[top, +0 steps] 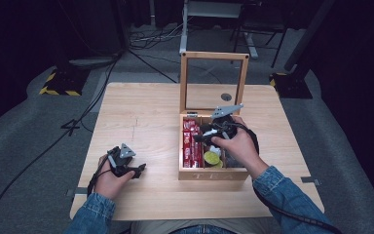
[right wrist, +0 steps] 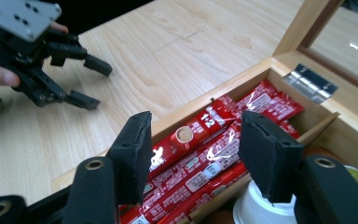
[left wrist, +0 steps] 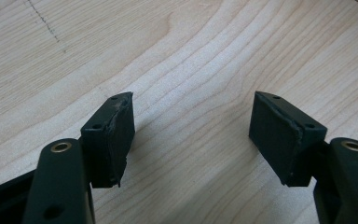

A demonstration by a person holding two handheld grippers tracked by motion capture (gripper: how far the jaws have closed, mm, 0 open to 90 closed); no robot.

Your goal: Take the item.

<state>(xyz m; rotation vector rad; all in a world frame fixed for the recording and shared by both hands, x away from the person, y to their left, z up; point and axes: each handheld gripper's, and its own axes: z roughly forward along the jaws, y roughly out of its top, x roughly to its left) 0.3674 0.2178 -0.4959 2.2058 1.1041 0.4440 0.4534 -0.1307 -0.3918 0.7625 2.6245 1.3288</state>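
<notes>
Red sachets (right wrist: 200, 154) packed flat in the wooden box (top: 213, 174), just beyond and between the right gripper (right wrist: 193, 154) fingers, spread apart and empty. Likely to pinch several slick packets at once, or catch the divider. Left gripper (left wrist: 191, 135) fingers apart over bare counter (left wrist: 191, 56).

The left gripper (left wrist: 191, 135) is seen with its two black jaws spread wide apart above pale wood-grain table (left wrist: 191, 56); nothing is held between them.
</notes>
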